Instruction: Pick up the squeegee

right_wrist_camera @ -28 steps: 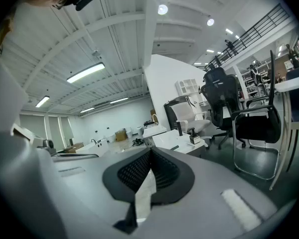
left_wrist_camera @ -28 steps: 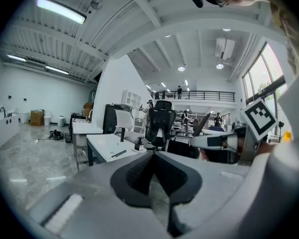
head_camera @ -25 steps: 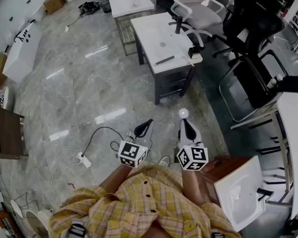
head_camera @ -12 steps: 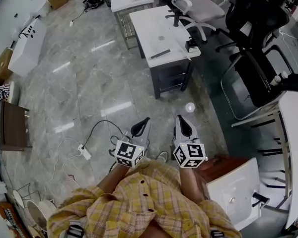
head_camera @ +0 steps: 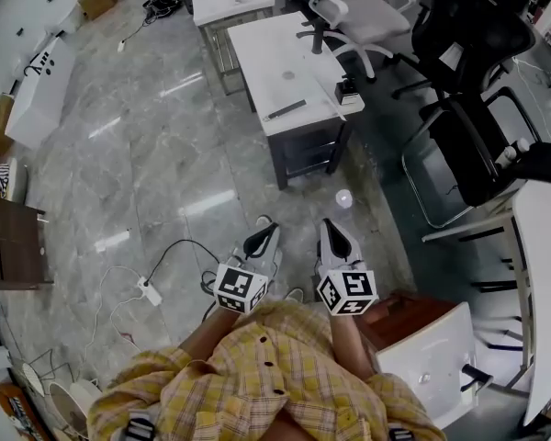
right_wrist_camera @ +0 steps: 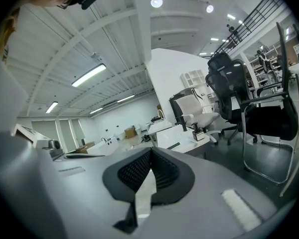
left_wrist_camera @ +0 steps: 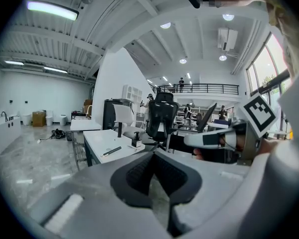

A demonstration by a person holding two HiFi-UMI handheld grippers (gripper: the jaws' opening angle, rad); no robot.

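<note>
The squeegee (head_camera: 285, 110) is a slim dark bar that lies flat on a white table (head_camera: 262, 58) across the floor from me. It also shows small in the left gripper view (left_wrist_camera: 112, 151) and the right gripper view (right_wrist_camera: 173, 146). My left gripper (head_camera: 274, 229) (left_wrist_camera: 152, 156) and right gripper (head_camera: 326, 224) (right_wrist_camera: 150, 151) are held side by side in front of my body. Both point toward the table, far short of it. Each is shut with nothing between its jaws.
A small black stamp-like object (head_camera: 346, 90) and a dark upright post (head_camera: 318, 37) share the table. A white chair (head_camera: 354, 7) and black office chairs (head_camera: 468, 90) stand to its right. A cable with a power strip (head_camera: 149, 292) lies on the floor at left. A white basin (head_camera: 432, 366) sits at lower right.
The table and squeegee have slid up and left in the head view. Both grippers sit slightly lower in the picture, still side by side and shut.
</note>
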